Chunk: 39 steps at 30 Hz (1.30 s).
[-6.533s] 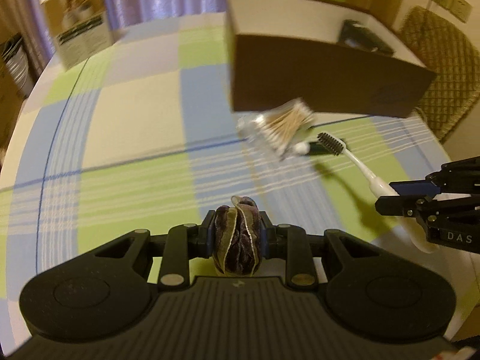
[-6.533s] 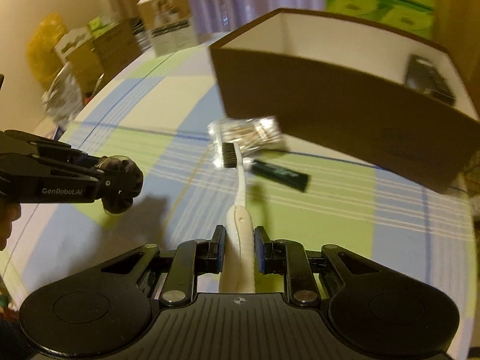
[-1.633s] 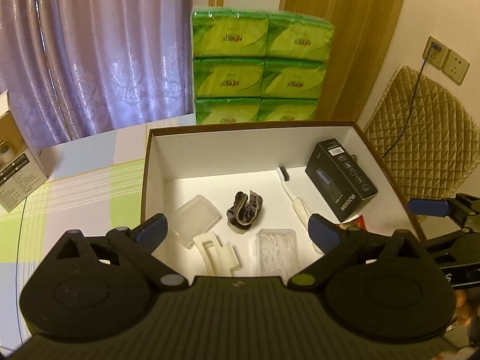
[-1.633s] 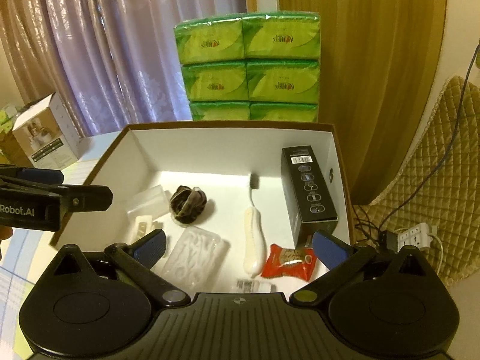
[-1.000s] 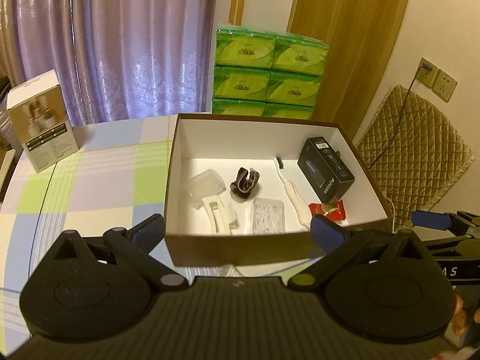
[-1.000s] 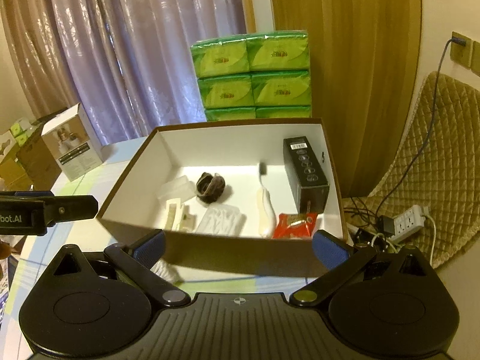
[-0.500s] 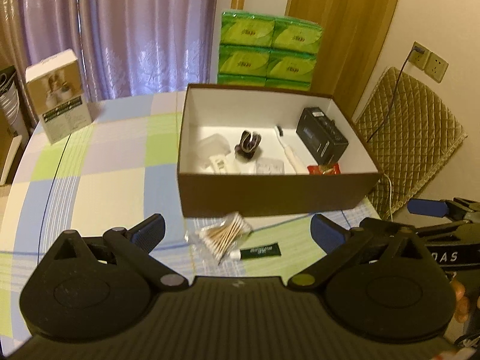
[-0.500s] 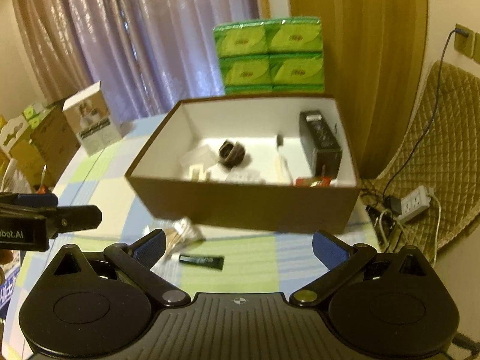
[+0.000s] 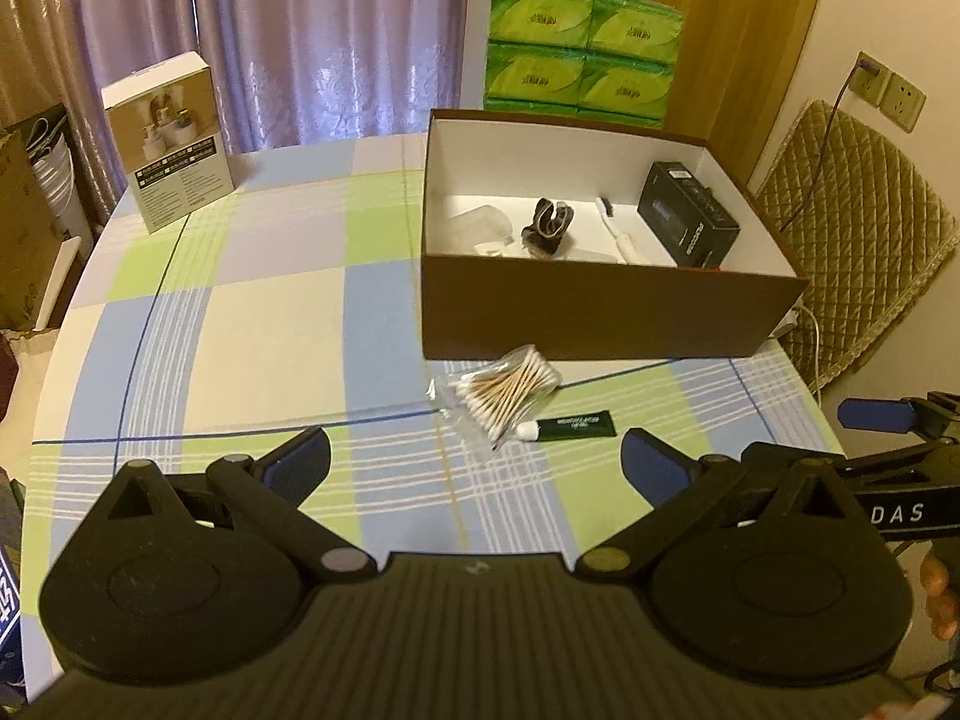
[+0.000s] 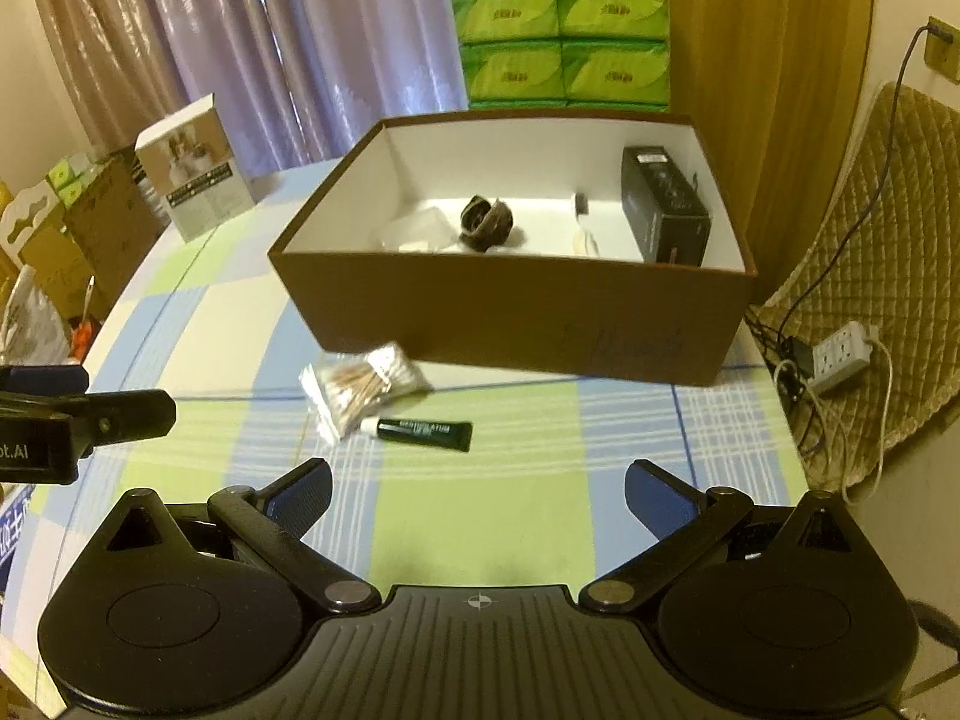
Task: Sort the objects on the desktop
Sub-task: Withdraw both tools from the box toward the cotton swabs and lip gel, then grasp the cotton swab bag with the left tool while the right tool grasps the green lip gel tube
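Note:
A brown box with a white inside stands on the checked tablecloth. In it lie a dark scrunchie, a white toothbrush, a black carton and clear plastic pieces. In front of the box lie a bag of cotton swabs and a small dark tube. My left gripper and right gripper are both open, empty, and held back above the near table.
A white product box stands at the far left of the table. Green tissue packs are stacked behind the brown box. A quilted chair and a power strip are to the right.
Both grippers let go of the scrunchie and toothbrush into the box, opened, and have drawn back and up; the swabs and tube now show in front of the box.

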### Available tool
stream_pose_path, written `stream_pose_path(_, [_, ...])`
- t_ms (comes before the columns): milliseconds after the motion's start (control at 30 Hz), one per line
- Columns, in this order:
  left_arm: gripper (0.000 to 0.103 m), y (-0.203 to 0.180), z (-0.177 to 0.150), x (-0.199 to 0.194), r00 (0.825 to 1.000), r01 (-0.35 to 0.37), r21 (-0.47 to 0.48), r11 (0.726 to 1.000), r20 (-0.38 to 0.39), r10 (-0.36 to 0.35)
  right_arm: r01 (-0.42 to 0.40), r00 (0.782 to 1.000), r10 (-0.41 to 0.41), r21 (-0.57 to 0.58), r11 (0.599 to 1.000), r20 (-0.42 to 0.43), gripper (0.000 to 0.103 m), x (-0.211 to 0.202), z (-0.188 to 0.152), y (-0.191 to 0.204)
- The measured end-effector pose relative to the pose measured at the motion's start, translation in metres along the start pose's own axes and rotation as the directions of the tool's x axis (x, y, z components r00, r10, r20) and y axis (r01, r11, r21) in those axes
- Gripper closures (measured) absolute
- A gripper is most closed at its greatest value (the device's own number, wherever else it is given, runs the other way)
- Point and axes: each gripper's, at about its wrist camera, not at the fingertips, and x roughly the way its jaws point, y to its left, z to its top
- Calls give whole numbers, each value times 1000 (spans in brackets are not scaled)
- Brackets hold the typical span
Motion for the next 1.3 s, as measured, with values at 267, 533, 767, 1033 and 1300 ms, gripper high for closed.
stream_pose_path(267, [1,0,-14,4,999,-16,19,1000,-36,17,1,999,-1,-4,1000,-38,2,7,-12,6])
stream_pose_path(533, [1,7,-19,13,996,-44,19,999,-71,45,11,997,-11,2,1000,-71,2,20,-17,8])
stream_pose_path(767, [1,14,-20,22,994,-56,16,998,-91,57,11,996,-11,3,1000,-85,2,32,-15,11])
stream_pose_path(1033, [1,30,-22,47,990,-87,-21,996,-112,84,-7,994,7,-1,1000,-111,2,62,-18,18])
stream_pose_path(1300, [1,42,-23,83,986,-94,-37,995,-141,88,9,993,-11,-14,1000,-114,2,102,-17,22])
